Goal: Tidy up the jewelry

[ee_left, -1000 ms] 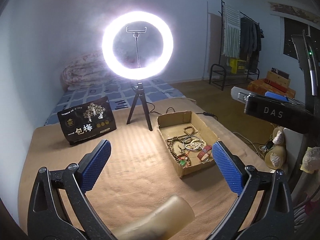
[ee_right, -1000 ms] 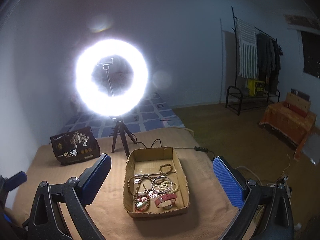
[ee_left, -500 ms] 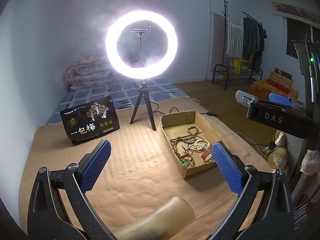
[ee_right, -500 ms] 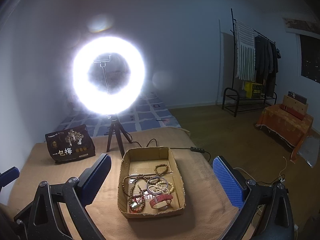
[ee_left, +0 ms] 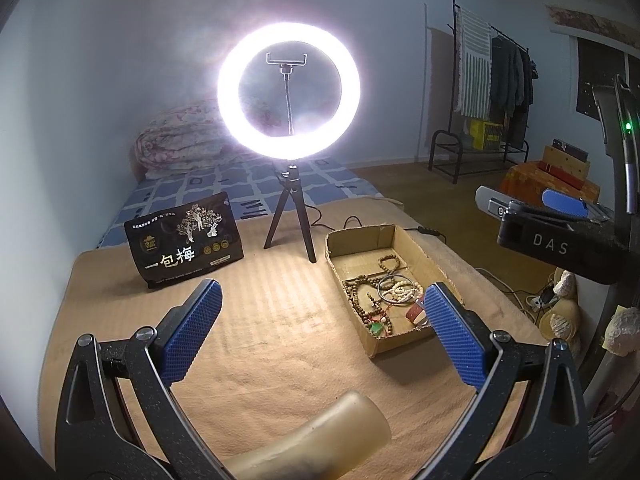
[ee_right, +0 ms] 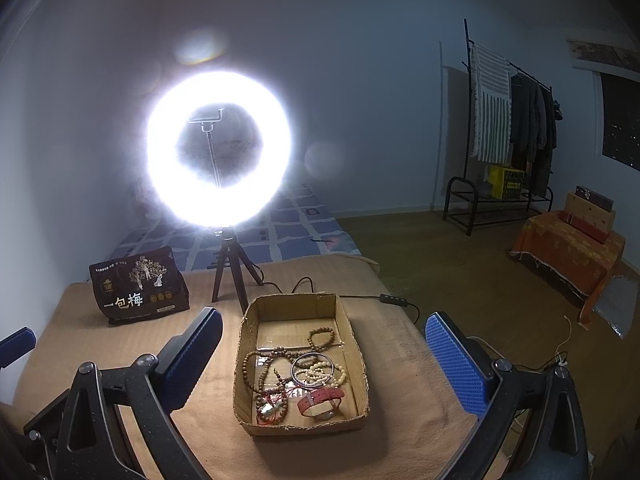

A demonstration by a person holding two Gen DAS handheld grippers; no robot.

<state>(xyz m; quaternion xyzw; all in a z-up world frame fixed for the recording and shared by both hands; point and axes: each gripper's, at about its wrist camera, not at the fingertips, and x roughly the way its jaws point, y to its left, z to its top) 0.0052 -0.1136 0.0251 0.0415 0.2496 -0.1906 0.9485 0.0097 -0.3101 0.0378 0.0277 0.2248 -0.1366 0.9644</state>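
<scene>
A shallow cardboard box (ee_right: pixel 352 336) sits on the tan cloth and holds jewelry: brown bead strings (ee_right: pixel 256 372), a silver bangle (ee_right: pixel 313 366), pale bead bracelets (ee_right: pixel 320 376) and a red-strap watch (ee_right: pixel 320 400). The box also shows in the left wrist view (ee_left: pixel 424 254), to the right. My right gripper (ee_right: pixel 322 352) is open and empty, held above the box. My left gripper (ee_left: pixel 320 328) is open and empty, over bare cloth left of the box. A pale cylinder (ee_left: pixel 320 436) lies low between its arms.
A lit ring light on a tripod (ee_right: pixel 219 164) stands behind the box, its cable (ee_right: pixel 394 300) running right. A black printed pouch (ee_right: pixel 138 286) stands at the back left. The cloth's right edge drops to the floor. The right gripper's body (ee_left: pixel 560 240) shows at right.
Both views have shifted slightly; the box sits a little nearer the middle under the right gripper. Both grippers stay open and nothing has been picked up.
</scene>
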